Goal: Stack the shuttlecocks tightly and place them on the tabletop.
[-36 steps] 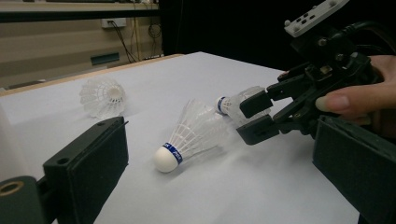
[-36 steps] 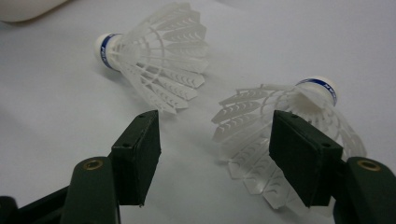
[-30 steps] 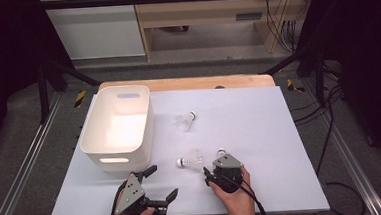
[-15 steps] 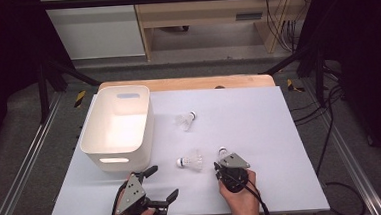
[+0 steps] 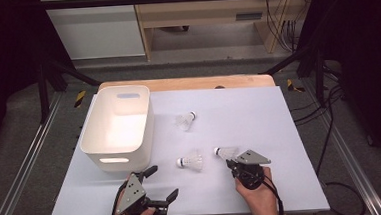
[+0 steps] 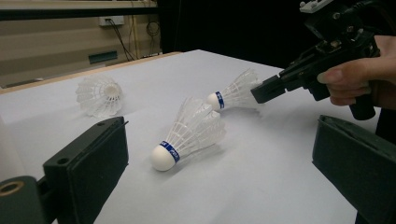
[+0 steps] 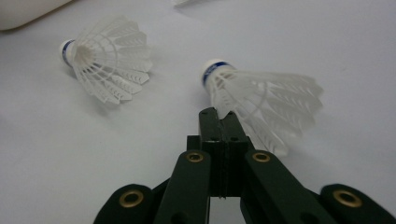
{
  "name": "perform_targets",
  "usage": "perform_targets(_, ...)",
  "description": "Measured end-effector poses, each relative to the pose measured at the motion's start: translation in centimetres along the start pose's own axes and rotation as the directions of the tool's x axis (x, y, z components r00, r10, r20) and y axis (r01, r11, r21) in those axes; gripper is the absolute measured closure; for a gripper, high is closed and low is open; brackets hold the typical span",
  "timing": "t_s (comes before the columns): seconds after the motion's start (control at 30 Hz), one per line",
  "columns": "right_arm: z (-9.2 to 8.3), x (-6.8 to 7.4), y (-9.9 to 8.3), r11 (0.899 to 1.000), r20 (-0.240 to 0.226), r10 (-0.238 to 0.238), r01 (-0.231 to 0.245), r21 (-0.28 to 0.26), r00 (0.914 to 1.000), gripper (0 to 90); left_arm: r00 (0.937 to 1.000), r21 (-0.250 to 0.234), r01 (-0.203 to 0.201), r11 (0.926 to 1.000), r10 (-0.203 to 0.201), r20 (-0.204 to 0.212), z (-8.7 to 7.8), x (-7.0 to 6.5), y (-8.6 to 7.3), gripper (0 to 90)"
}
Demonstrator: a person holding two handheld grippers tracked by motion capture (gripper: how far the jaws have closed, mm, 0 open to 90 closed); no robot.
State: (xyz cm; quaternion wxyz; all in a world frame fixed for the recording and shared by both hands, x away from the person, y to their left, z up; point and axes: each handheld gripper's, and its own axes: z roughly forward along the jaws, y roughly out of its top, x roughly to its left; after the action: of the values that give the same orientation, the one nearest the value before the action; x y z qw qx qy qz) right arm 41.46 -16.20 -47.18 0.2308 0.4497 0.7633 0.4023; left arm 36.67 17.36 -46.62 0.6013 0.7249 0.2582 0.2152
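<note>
On a white table [image 5: 280, 132] seen from above, a white plastic bin [image 5: 117, 124] sits at the left of the frame. Below it, at the lower left edge, the left gripper [image 5: 159, 184] rests in a hand with its jaws spread wide apart and nothing between them. Right of the bin, one shuttlecock [image 5: 185, 121] lies alone near the centre, well apart from the rest. Lower down, a second shuttlecock [image 5: 191, 161] lies on its side. Just right of it is a third shuttlecock [image 5: 226, 152], whose feather skirt the right gripper [image 5: 232, 163] has just closed on, jaws pinched together on the skirt's edge. That thin hold on springy feathers looks risky: the shuttlecock could slip free when lifted, or the feathers could crush or bend.
</note>
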Motion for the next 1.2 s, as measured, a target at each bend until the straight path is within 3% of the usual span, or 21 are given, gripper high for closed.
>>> perform_targets(0.13,-0.1,-0.8,0.4,0.999,-0.083,-0.033,0.033,0.006,0.9960,90.0,1.0000,0.004,0.001,1.0000,-0.001,-0.003,0.0,0.0,0.0,3.1)
perform_targets(0.27,0.1,-0.6,0.8,0.996,-0.165,-0.084,0.085,-0.003,0.9826,90.0,1.0000,0.009,0.000,1.0000,0.000,-0.006,0.0,0.1,-0.1,3.2)
perform_targets(0.37,0.4,-0.2,1.0,0.993,-0.237,-0.121,0.119,-0.022,0.9639,90.0,1.0000,0.009,0.001,1.0000,-0.001,-0.009,0.0,0.1,-0.1,3.2)
perform_targets(0.53,1.4,0.9,1.3,0.985,-0.298,-0.173,0.173,-0.024,0.9389,90.0,0.9999,0.014,-0.001,0.9999,0.001,-0.010,0.0,0.2,-0.1,3.2)
perform_targets(1.03,2.9,2.7,2.2,0.969,-0.377,-0.245,0.242,-0.057,0.8931,90.0,0.9999,0.012,0.005,0.9999,-0.005,-0.012,0.0,0.2,-0.1,3.3)
perform_targets(1.2,3.3,2.9,2.1,0.965,-0.391,-0.256,0.259,-0.045,0.8842,90.0,0.9999,0.016,0.004,0.9999,-0.004,-0.009,0.0,0.2,-0.1,3.3)
